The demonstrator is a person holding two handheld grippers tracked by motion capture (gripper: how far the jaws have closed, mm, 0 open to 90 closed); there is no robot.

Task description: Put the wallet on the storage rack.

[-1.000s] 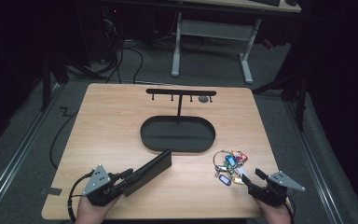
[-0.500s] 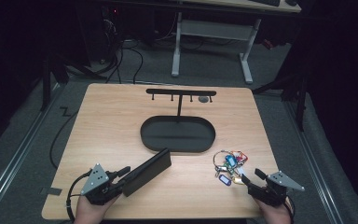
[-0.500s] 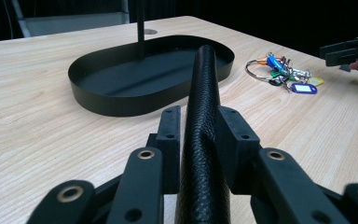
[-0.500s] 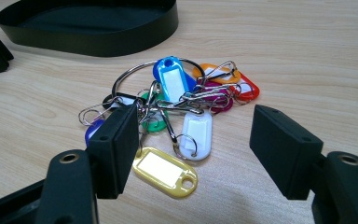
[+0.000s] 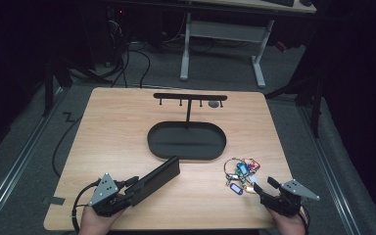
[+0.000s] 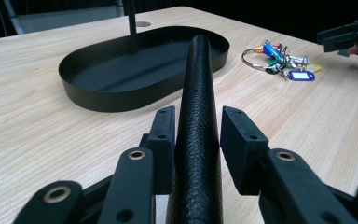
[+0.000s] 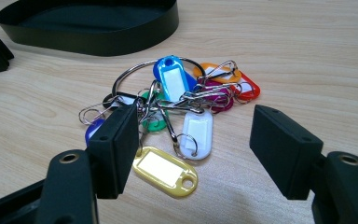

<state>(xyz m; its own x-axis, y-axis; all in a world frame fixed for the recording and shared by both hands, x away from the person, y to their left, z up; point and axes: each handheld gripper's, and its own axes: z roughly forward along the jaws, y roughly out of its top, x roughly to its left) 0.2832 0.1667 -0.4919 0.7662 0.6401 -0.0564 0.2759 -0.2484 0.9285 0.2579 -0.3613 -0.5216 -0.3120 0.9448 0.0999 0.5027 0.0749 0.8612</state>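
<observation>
Now the desk (image 5: 117, 127) carries an oval black tray (image 5: 186, 141) with a hook stand. Just left-front of the tray, a black wallet (image 6: 196, 116) stands on edge between the left tool (image 6: 196, 140), whose jaws have just been opening, one pad apart from it. Right of the tray, keys (image 7: 177, 107) lie before the open right tool (image 7: 193, 149).
</observation>
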